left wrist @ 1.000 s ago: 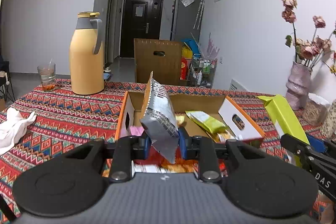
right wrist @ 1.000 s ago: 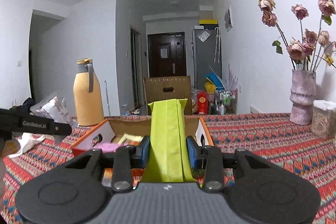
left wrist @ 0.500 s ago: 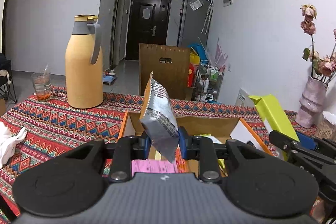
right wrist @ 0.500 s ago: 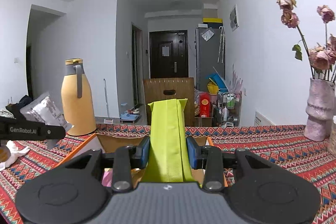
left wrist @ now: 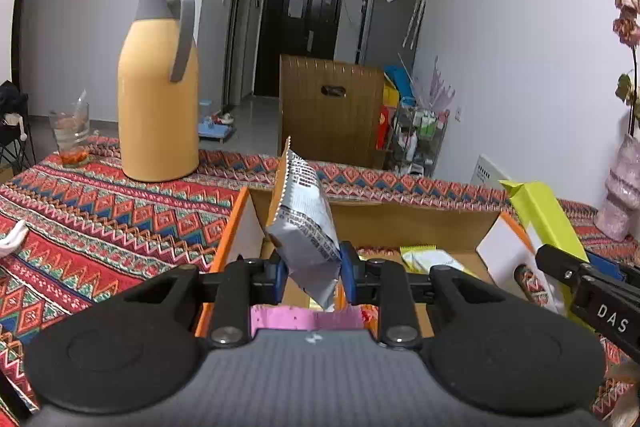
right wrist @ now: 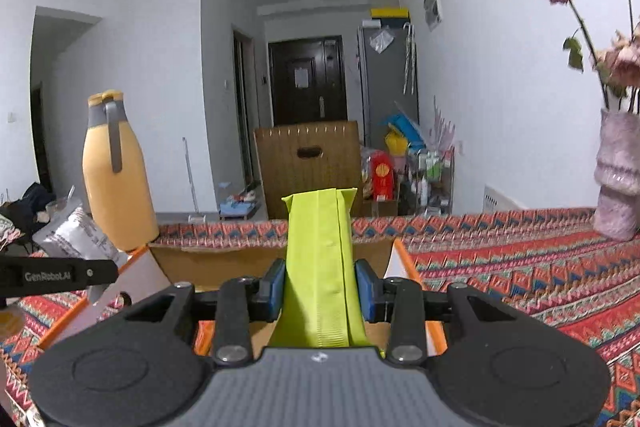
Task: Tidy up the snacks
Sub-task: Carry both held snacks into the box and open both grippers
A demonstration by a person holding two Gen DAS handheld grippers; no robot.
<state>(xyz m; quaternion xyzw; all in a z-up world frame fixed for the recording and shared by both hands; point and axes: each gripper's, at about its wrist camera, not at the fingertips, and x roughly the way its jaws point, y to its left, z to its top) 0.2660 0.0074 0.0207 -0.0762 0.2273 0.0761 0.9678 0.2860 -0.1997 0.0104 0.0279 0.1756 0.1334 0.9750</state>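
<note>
Right now both grippers are held level above the open cardboard box [left wrist: 416, 223], each pointing across the patterned tablecloth [left wrist: 100, 219] toward the far end of the room. The left gripper [left wrist: 312, 269] has its blue pads [left wrist: 277, 277] pressed together on a silver snack bag [left wrist: 304, 227], pinching it near its lower end. The bag stands tilted, its serrated top edge leaning up and to the left, over the near left part of the box. Below it, inside the box, lie a pink packet [left wrist: 304, 319] at the near edge and a pale yellow-green packet [left wrist: 432, 259] further right.

The right gripper [right wrist: 320, 285] is clamped on a lime-green snack pack [right wrist: 320, 259], which rises upright between its pads and folds over at the top. It hangs over the box's near right side, by the orange-edged flap [right wrist: 404, 263]. In the left view this green pack shows at the right, just beside the box's white end wall.

A tall yellow jug [left wrist: 160, 95] stands on the cloth beyond the box's left corner, with a glass [left wrist: 70, 133] to its left. A pink vase [right wrist: 618, 175] of dried flowers stands well apart on the right.
</note>
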